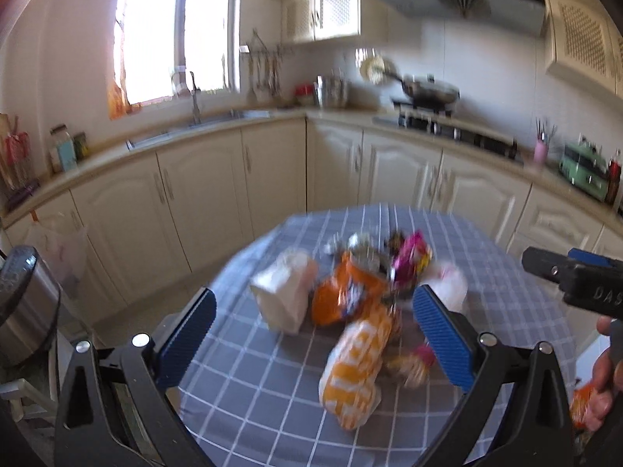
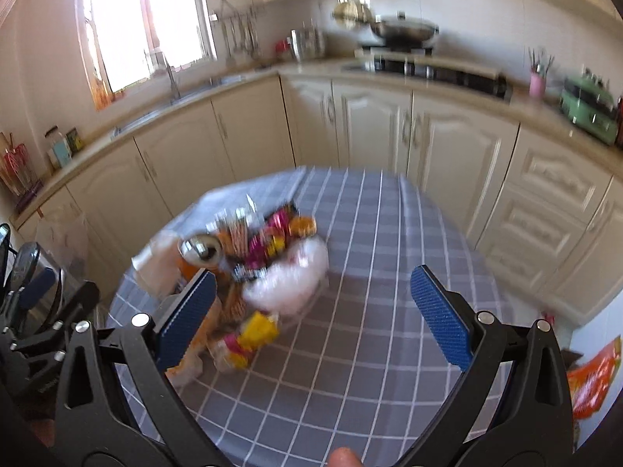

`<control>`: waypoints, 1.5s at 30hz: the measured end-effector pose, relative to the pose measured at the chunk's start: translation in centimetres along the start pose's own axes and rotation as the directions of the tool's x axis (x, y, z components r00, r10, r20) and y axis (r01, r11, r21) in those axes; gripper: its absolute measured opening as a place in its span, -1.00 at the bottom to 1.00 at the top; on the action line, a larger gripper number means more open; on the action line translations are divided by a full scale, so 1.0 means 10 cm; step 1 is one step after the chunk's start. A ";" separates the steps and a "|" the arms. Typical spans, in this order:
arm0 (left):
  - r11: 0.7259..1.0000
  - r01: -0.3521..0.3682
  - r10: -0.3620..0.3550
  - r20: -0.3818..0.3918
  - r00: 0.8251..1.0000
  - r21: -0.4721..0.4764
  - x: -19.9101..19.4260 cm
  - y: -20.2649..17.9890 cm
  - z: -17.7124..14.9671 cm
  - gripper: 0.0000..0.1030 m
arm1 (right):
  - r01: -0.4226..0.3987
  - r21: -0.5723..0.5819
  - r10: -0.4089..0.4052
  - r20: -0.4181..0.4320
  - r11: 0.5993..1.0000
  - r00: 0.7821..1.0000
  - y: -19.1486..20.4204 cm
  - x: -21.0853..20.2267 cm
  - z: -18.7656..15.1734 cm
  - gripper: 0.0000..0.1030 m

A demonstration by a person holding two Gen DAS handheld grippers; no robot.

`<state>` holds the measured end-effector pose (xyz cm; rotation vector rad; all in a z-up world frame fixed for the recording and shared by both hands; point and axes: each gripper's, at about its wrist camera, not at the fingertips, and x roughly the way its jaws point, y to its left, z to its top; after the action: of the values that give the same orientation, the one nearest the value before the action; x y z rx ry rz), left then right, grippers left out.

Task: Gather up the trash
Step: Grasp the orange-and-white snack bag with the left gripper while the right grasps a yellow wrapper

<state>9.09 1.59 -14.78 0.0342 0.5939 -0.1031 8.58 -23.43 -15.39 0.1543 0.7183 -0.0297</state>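
We hold the left gripper (image 1: pixel 313 330) and the right gripper (image 2: pixel 313 315) with fingers spread wide and empty above the bench (image 2: pixel 370 350), presumably so either can drop onto the trash (image 1: pixel 350 311) heaped near its middle.

Bright daylight pours from the overexposed window (image 1: pixel 171 35) at eleven o'clock, blown white in both views. Motion blur smears the wrappers (image 1: pixel 350 311) and cabinets (image 2: pixel 373 124). Fisheye curvature bends everything, with dark vignetted corners.
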 end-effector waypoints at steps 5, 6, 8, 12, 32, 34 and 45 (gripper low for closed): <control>1.000 0.023 -0.021 -0.087 0.996 0.019 0.41 -0.01 -0.22 0.91 | -0.009 0.006 0.010 -0.084 1.000 0.996 0.00 0.27 -0.17 0.90; 0.999 0.028 -0.025 -0.097 0.995 0.024 0.47 -0.03 -0.25 0.91 | -0.016 0.008 0.016 -0.099 1.000 0.995 0.01 0.32 -0.20 0.90; 0.999 0.038 -0.033 -0.126 0.991 0.038 0.59 -0.05 -0.31 0.91 | -0.028 0.010 0.029 -0.127 1.000 0.991 0.05 0.41 -0.27 0.90; 0.997 0.056 -0.044 -0.171 0.984 0.062 0.78 -0.10 -0.39 0.91 | -0.069 0.029 0.073 -0.190 0.997 0.979 0.10 0.56 -0.36 0.90; 0.971 0.221 -0.184 -0.297 0.937 0.094 1.01 -0.35 -0.52 -0.32 | -0.282 0.221 0.340 -0.297 0.934 0.892 0.02 0.92 -0.55 -0.31; 0.970 0.227 -0.192 -0.304 0.933 0.087 0.97 -0.36 -0.55 -0.33 | -0.288 0.221 0.345 -0.289 0.932 0.893 -0.09 0.84 -0.57 -0.32; 0.966 0.251 -0.225 -0.267 0.937 0.066 0.47 -0.61 -0.52 -0.34 | -0.346 0.255 0.391 -0.153 0.903 0.908 -0.75 0.39 -0.59 -0.32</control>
<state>9.41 -4.55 -21.73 0.0725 0.8518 -0.3688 7.11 -29.86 -23.32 0.5144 0.8774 0.2753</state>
